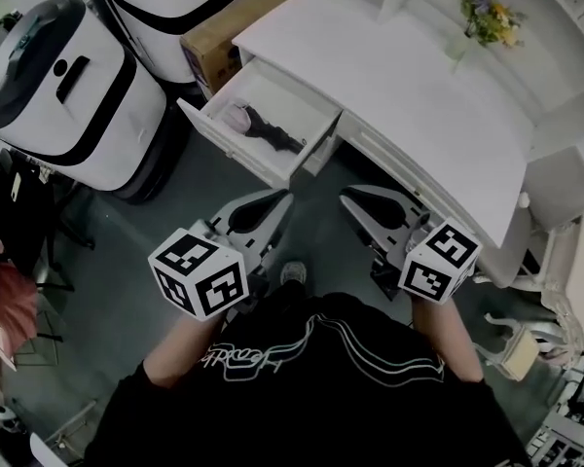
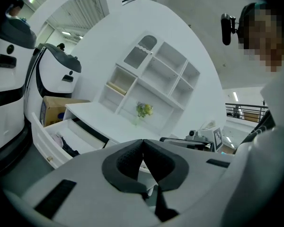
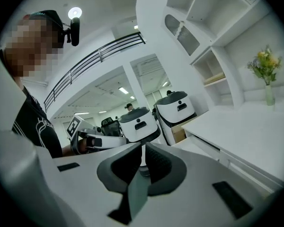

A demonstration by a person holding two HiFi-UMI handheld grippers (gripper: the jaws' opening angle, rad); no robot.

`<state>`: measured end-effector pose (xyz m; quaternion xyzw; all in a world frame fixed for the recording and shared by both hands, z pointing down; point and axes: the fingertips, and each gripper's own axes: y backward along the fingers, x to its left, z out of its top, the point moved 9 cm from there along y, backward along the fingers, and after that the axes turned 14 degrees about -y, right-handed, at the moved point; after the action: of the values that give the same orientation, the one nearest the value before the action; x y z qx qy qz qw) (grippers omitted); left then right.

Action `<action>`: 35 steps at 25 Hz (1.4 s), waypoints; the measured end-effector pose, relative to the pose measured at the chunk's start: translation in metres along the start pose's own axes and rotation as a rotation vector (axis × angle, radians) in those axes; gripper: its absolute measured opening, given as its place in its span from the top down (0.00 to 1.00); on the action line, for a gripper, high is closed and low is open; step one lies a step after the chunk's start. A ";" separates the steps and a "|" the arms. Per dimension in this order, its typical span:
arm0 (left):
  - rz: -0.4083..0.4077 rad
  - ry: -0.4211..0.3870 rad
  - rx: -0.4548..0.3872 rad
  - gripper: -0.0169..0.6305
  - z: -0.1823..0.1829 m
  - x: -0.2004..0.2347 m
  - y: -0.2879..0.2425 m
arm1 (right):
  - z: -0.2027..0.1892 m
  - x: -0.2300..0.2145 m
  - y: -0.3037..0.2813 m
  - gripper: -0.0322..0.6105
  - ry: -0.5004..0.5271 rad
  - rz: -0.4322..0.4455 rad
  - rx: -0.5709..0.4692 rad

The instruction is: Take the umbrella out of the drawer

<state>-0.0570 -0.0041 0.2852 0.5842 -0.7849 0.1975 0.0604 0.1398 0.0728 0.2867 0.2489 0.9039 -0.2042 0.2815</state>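
A black folded umbrella [image 1: 273, 132] lies in the open drawer [image 1: 224, 129] of the white desk [image 1: 419, 95], beside a pink item [image 1: 236, 117]. The left gripper view shows the drawer [image 2: 47, 143] low at the left, with the dark umbrella [image 2: 70, 150] inside. My left gripper [image 1: 277, 200] hovers over the floor just in front of the drawer, shut and empty. My right gripper [image 1: 355, 197] is level with it, in front of the desk's edge, shut on nothing. Each gripper shows in the other's view: the right gripper [image 2: 194, 138], the left gripper [image 3: 92, 138].
Two white machines with black bands [image 1: 63, 86] [image 1: 175, 8] stand left of the drawer, with a cardboard box [image 1: 234, 27] behind it. A vase of flowers [image 1: 482, 17] sits on the desk below white shelves. A white chair [image 1: 530, 251] is at the right.
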 end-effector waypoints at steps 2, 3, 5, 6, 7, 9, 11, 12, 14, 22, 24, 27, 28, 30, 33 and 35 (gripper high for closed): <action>0.023 0.014 0.001 0.94 0.002 0.022 -0.006 | 0.007 -0.013 -0.017 0.87 -0.010 0.001 0.009; 0.033 0.019 0.003 0.94 0.002 0.032 -0.008 | 0.009 -0.019 -0.026 0.87 -0.014 0.002 0.015; 0.056 0.029 0.008 0.94 0.000 0.047 -0.010 | 0.009 -0.031 -0.042 0.87 -0.023 0.008 0.035; 0.070 0.035 0.007 0.94 -0.001 0.054 -0.010 | 0.009 -0.037 -0.049 0.87 -0.027 0.012 0.047; 0.084 0.041 0.003 0.94 -0.002 0.061 -0.010 | 0.010 -0.042 -0.056 0.87 -0.028 0.018 0.059; 0.115 0.055 0.000 0.94 -0.002 0.075 -0.012 | 0.015 -0.054 -0.072 0.87 -0.026 0.030 0.083; 0.143 0.070 0.005 0.94 0.000 0.091 -0.016 | 0.023 -0.065 -0.091 0.87 -0.017 0.046 0.107; 0.156 0.078 0.005 0.94 0.002 0.099 -0.018 | 0.028 -0.071 -0.100 0.87 -0.013 0.056 0.118; 0.182 0.091 0.000 0.94 0.008 0.117 -0.023 | 0.037 -0.084 -0.121 0.87 -0.009 0.071 0.141; 0.309 0.161 0.006 0.94 0.024 0.198 -0.042 | 0.064 -0.150 -0.220 0.74 0.010 0.075 0.282; 0.337 0.184 -0.001 0.94 0.025 0.218 -0.046 | 0.066 -0.166 -0.245 0.67 0.042 0.057 0.327; 0.362 0.213 -0.001 0.94 0.024 0.242 -0.051 | 0.066 -0.186 -0.279 0.61 0.084 0.027 0.387; 0.370 0.223 0.004 0.94 0.023 0.249 -0.052 | 0.064 -0.192 -0.289 0.60 0.097 0.020 0.403; 0.384 0.244 0.008 0.94 0.018 0.260 -0.054 | 0.058 -0.204 -0.309 0.59 0.114 0.011 0.441; 0.403 0.271 0.018 0.94 0.010 0.274 -0.054 | 0.042 -0.224 -0.338 0.58 0.140 -0.013 0.515; 0.417 0.287 0.023 0.94 0.005 0.281 -0.053 | 0.028 -0.238 -0.355 0.58 0.214 -0.052 0.577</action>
<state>-0.0935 -0.2700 0.3847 0.3765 -0.8695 0.2954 0.1227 0.1213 -0.3029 0.4920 0.3155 0.8392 -0.4322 0.0972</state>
